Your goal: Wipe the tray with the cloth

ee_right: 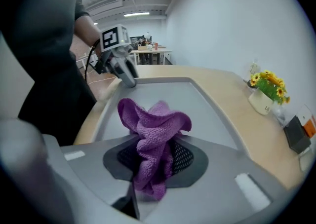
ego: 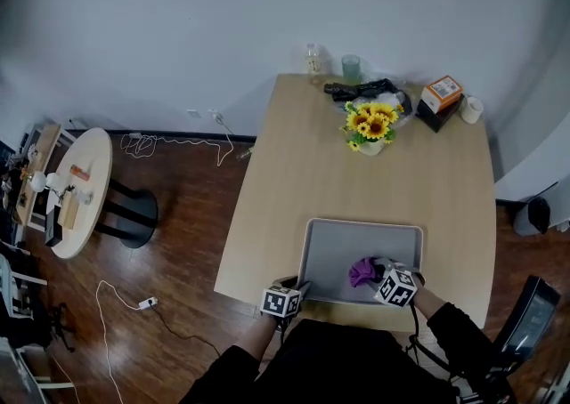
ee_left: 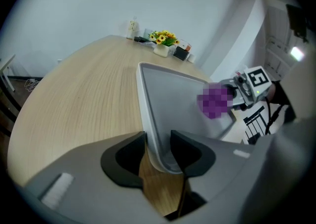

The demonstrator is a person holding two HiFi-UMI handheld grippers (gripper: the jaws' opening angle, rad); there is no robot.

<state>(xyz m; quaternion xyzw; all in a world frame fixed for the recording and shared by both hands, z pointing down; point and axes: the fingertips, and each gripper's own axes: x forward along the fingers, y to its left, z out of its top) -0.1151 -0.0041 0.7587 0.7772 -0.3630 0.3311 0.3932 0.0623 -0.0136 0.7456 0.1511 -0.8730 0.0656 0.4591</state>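
Note:
A grey tray lies on the wooden table at its near edge. My left gripper is at the tray's near left corner. In the left gripper view its jaws are closed on the tray's rim. A crumpled purple cloth bunches up between the jaws of my right gripper, which is shut on it. In the head view this gripper holds the cloth over the tray's near right part. The right gripper view shows the tray floor beyond the cloth and the left gripper at the far corner.
At the table's far end stand a vase of sunflowers, an orange box, a white mug, a bottle, a glass and a black object. A round side table and cables are on the floor at left.

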